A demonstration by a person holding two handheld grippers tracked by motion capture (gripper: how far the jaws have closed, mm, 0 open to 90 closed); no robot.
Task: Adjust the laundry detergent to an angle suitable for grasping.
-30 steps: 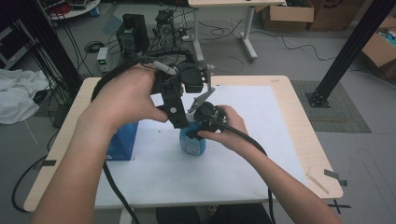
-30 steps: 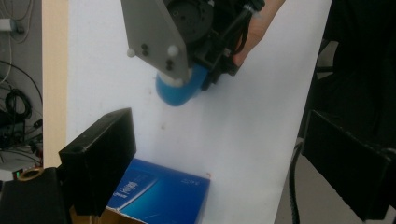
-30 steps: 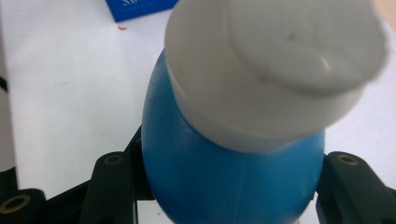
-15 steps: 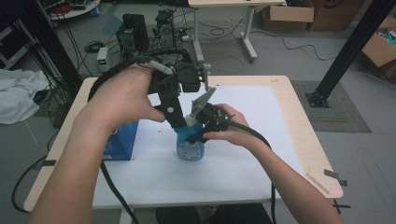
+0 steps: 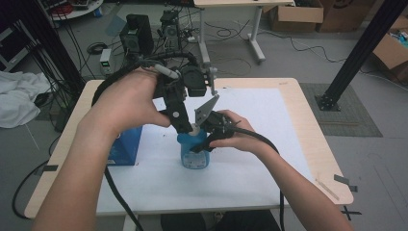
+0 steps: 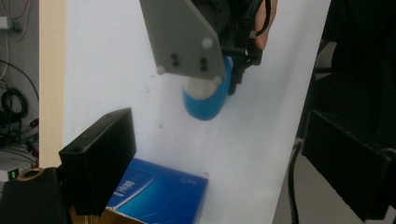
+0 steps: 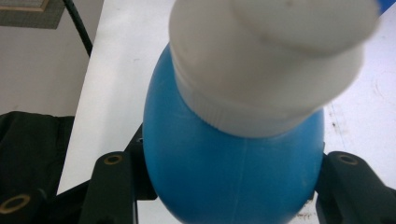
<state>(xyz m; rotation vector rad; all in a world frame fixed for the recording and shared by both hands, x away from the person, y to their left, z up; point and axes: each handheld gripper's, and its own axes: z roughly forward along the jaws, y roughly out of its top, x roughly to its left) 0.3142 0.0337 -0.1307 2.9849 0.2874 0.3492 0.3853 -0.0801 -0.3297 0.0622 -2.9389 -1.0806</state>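
At centre-left of the high view the left tongs point(image 5: 185, 126), jaws wide, hang over the white cap point(image 5: 195, 129); they should descend squarely onto it. Centre frame, the right tongs point(image 5: 206, 140) clamp the blue bottle point(image 5: 194, 153), upright on the counter point(image 5: 269, 120), and should hold firm.

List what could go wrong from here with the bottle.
1. The right tool clamps the bottle on its rounded body; it may slip or twist when the cap is worked.
2. The left tool is open above the cap and may knock it off line.
3. The blue box stands close by; a tipped bottle could hit it.
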